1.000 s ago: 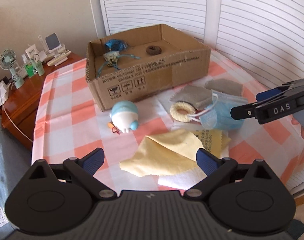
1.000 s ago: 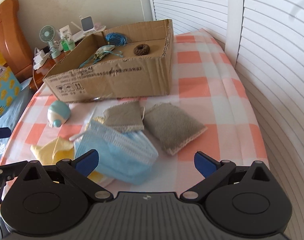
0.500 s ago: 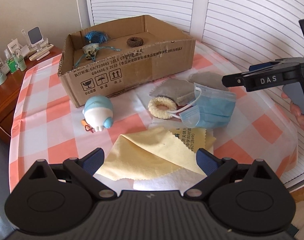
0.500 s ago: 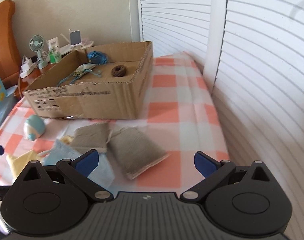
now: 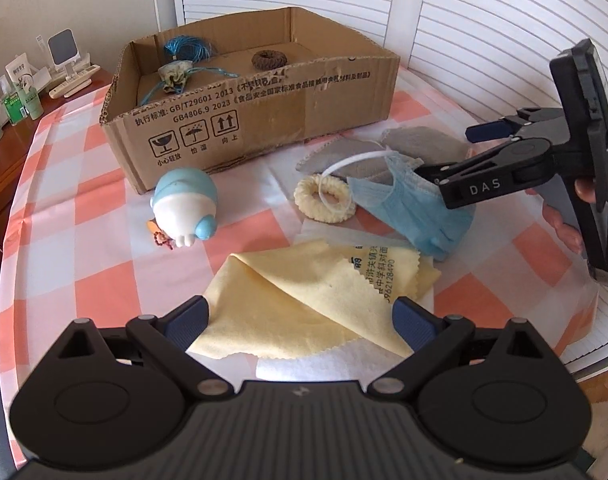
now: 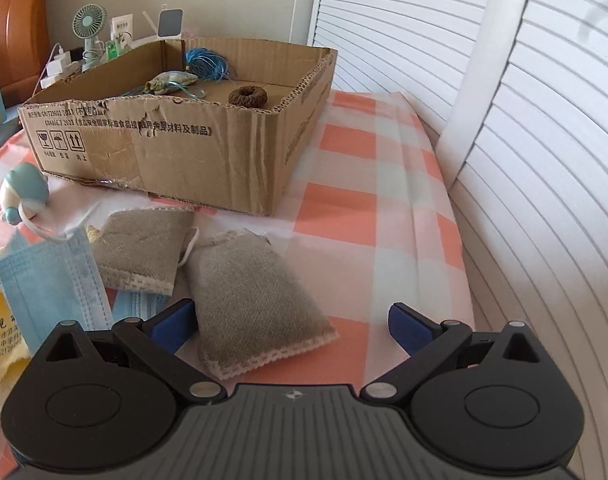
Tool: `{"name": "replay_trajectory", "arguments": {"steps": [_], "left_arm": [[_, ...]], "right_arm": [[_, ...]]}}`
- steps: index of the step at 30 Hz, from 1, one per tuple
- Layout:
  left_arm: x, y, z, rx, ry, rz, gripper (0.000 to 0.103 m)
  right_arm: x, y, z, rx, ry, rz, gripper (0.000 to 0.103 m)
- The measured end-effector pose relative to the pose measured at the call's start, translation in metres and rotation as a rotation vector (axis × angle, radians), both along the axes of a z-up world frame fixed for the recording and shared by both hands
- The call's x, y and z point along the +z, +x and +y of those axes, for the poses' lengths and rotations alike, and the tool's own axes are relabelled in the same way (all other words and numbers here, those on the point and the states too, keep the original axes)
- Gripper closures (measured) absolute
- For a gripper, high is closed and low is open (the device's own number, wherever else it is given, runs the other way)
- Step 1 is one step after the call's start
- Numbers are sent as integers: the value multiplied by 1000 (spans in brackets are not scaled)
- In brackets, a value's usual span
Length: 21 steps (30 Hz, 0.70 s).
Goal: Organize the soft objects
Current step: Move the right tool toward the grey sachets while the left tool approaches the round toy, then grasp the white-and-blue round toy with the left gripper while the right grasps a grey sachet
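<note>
A cardboard box [image 5: 264, 92] stands at the back of the checked table and also shows in the right wrist view [image 6: 176, 136]. It holds a brown scrunchie [image 5: 269, 60], a blue cord coil [image 5: 186, 47] and a small pouch [image 5: 175, 76]. In front lie a yellow cloth [image 5: 304, 304], a blue face mask [image 5: 416, 216], a cream scrunchie [image 5: 324, 204], a blue-white toy [image 5: 186, 204] and two grey pouches [image 6: 248, 300] [image 6: 144, 244]. My left gripper [image 5: 300, 316] is open, low over the yellow cloth. My right gripper [image 6: 290, 322] is open, straddling the nearer grey pouch.
White shutter doors [image 6: 504, 120] run along the table's right side. A wooden side table [image 5: 8, 136] at the left carries a small fan [image 6: 89, 28] and chargers. The tablecloth edge [image 5: 576, 332] drops off at the right front.
My left gripper moved in lower over the yellow cloth. My right gripper came down and forward to the nearer grey pouch, beside the mask. Both stayed open.
</note>
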<state>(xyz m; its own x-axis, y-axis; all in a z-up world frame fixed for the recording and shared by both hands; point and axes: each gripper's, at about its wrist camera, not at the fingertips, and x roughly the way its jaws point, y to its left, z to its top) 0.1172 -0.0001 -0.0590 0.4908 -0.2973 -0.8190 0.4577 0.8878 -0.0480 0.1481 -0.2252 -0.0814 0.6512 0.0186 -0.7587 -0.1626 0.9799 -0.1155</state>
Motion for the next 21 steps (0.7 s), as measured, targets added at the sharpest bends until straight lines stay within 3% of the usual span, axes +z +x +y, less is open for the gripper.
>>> {"name": "replay_trajectory", "arguments": {"steps": [13, 21], "left_arm": [[-16, -5, 8, -34, -15, 33, 5], [-9, 7, 13, 24, -41, -25, 3]], "right_arm": [[-6, 7, 5, 36, 74, -27, 0], [-6, 5, 4, 32, 78, -38, 0]]}}
